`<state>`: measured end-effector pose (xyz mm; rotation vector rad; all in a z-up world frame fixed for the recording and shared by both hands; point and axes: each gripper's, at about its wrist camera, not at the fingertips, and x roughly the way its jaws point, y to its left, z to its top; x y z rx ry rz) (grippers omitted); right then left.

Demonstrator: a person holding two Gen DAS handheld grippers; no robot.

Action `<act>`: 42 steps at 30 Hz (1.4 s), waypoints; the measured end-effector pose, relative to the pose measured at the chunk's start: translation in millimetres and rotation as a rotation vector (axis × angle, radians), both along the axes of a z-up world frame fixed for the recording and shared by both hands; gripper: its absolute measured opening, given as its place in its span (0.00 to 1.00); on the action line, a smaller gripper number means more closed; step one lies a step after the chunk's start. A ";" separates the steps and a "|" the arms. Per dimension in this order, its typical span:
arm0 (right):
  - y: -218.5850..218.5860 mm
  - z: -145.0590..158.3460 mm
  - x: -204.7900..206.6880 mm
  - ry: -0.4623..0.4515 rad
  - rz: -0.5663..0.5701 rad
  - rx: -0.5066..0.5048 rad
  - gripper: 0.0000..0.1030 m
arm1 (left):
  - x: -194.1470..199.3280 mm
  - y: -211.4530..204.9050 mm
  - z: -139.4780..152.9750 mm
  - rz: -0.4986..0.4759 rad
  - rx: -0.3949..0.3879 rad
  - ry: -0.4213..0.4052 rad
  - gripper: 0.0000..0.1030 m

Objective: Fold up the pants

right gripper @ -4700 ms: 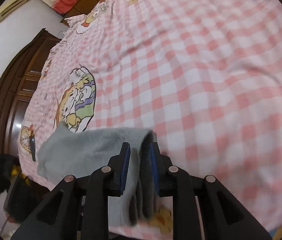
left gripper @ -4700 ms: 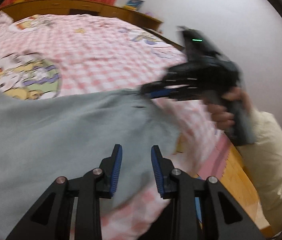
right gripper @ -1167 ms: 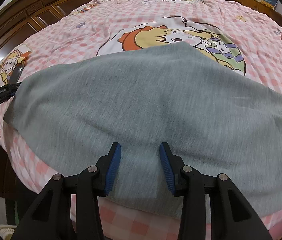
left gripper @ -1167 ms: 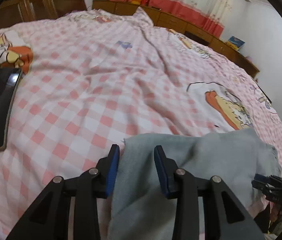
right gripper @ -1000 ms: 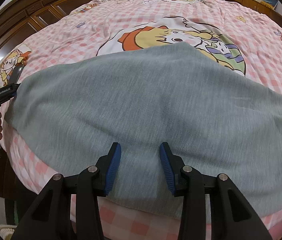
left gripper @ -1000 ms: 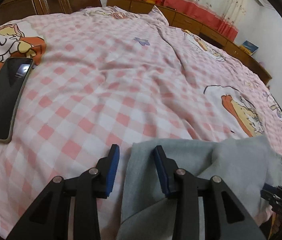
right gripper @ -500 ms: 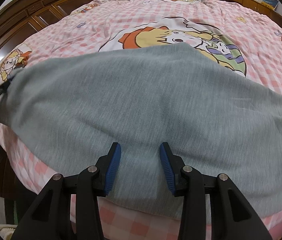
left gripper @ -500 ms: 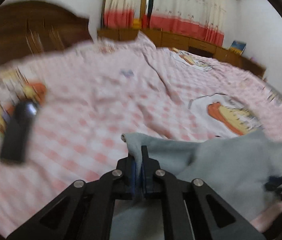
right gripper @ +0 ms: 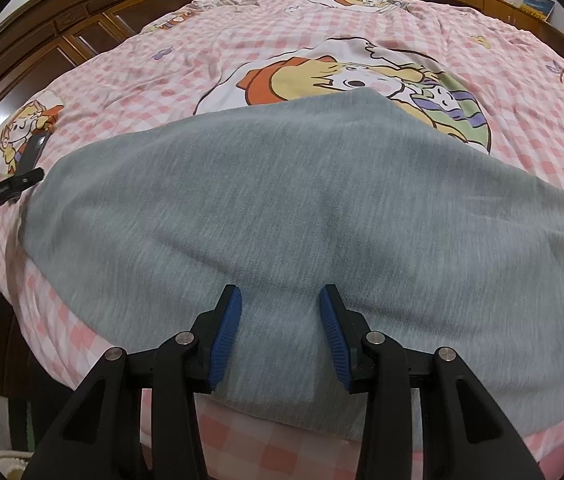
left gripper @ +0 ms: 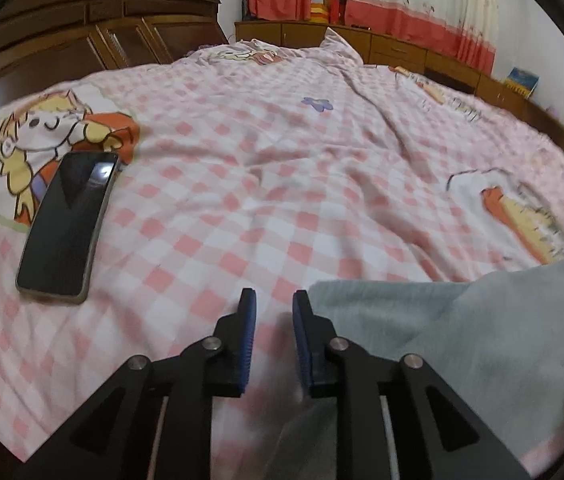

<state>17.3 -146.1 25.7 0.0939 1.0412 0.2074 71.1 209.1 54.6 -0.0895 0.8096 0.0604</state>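
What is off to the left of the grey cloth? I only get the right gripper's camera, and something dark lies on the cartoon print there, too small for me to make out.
Observer: It is a phone, lying flat, screen up, on the pink checked bedspread.
Operator: Is the other gripper holding the cloth?
Observer: No. The left gripper is opening with nothing between its pads; the grey pants have an edge just right of it.
Operator: Anything past the bed that my view cuts off?
Observer: Yes, cream curtains with a red band hang above the low wooden cabinets.
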 end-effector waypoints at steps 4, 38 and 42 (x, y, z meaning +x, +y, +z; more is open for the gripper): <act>0.2 0.1 -2.1 -0.003 -0.003 -0.002 0.41 | -12.5 4.7 12.5 -0.083 -0.144 -0.003 0.37; -4.4 3.5 -18.0 0.000 -0.019 0.066 0.41 | -86.3 -116.0 16.9 -0.471 -0.294 0.053 0.37; -4.3 1.9 -18.3 0.000 -0.020 0.067 0.41 | -90.0 -81.5 32.0 -0.369 -0.302 0.000 0.43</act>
